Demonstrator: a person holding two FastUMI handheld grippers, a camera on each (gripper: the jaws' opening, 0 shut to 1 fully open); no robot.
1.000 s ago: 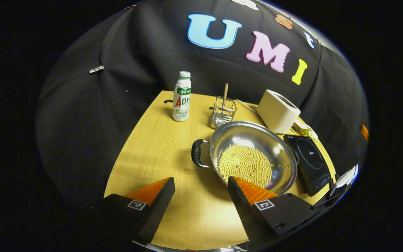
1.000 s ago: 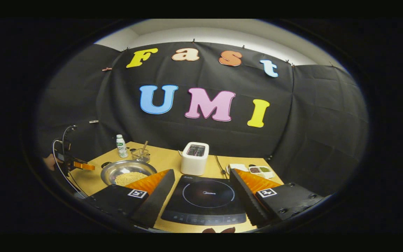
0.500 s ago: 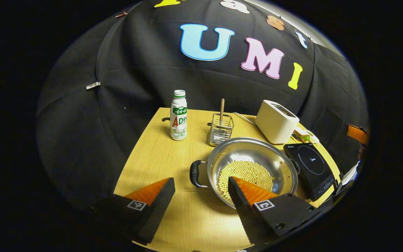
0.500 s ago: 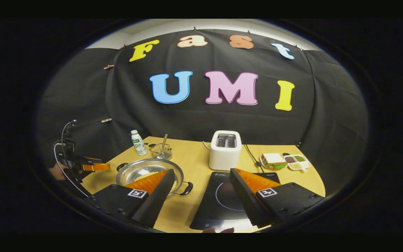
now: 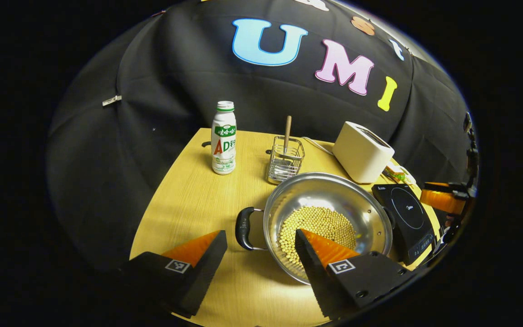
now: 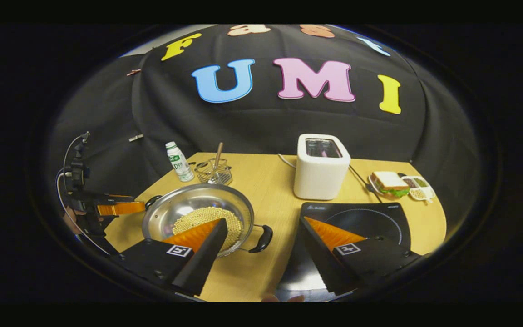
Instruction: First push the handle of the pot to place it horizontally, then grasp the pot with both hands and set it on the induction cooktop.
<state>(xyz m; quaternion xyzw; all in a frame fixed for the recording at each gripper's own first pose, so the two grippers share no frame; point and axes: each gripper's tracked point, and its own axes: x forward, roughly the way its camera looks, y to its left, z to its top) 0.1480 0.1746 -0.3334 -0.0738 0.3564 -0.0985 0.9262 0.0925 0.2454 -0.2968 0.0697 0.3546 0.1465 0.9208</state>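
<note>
Pot [image 5: 327, 218] of yellow beans [image 5: 318, 227] is sitting on the wooden worktop [image 5: 198, 200], toward its near edge, just beside the induction cooktop [image 5: 404, 215] and not on it. Its two black handles are lying roughly level with that edge: one handle [image 5: 243, 222] is pointing away from the cooktop, the other handle [image 6: 261, 238] is pointing toward it. Left gripper [image 5: 261, 236] is hanging above the near edge with its fingers spread wide and gripping nothing, the first handle showing in the gap between them. Right gripper [image 6: 263, 225] is hanging over the near edge too, fingers wide apart and bare, the second handle showing between them. Bottle [image 5: 224, 138] and wire basket [image 5: 285, 159] are standing toward the far edge, and a toaster [image 6: 321, 165] is standing behind the cooktop, with a sandwich [image 6: 388, 182] near the far corner.
</note>
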